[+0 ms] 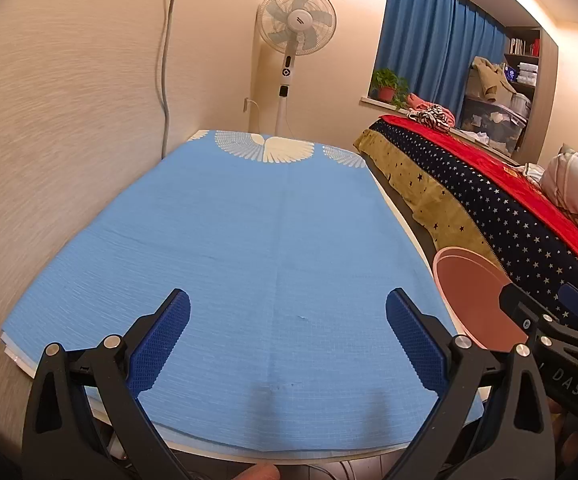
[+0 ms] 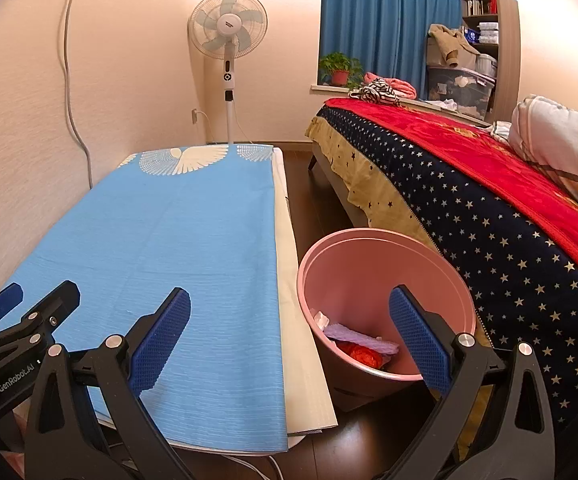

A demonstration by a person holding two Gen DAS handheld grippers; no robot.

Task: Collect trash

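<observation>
1. Holding my left gripper (image 1: 288,344) slack and spread wide, I gripped nothing; only the blue cloth (image 1: 249,240) covering the counter (image 2: 305,360) lay beneath and ahead of it.
2. My right gripper (image 2: 289,344) was equally released and empty, its right finger hanging over the mouth of the pink bin (image 2: 385,264) and its left finger over the counter's edge.
3. The trash (image 2: 359,346) sat in the bottom of that bin: a pale crumpled wrapper over something red, just below and ahead of my right gripper.
4. I judged the bin stood on the floor between the counter and the bed (image 2: 489,216) so that either gripper could drop things in without a long reach.
5. I saw no loose litter on the cloth ahead of either gripper, so I judged the collecting done or nearly so.
6. Both grippers hovered side by side, the right one's tip showing at the right edge of my left view (image 1: 549,312).
7. Far ahead stood a fan (image 1: 297,24), which played no part.
</observation>
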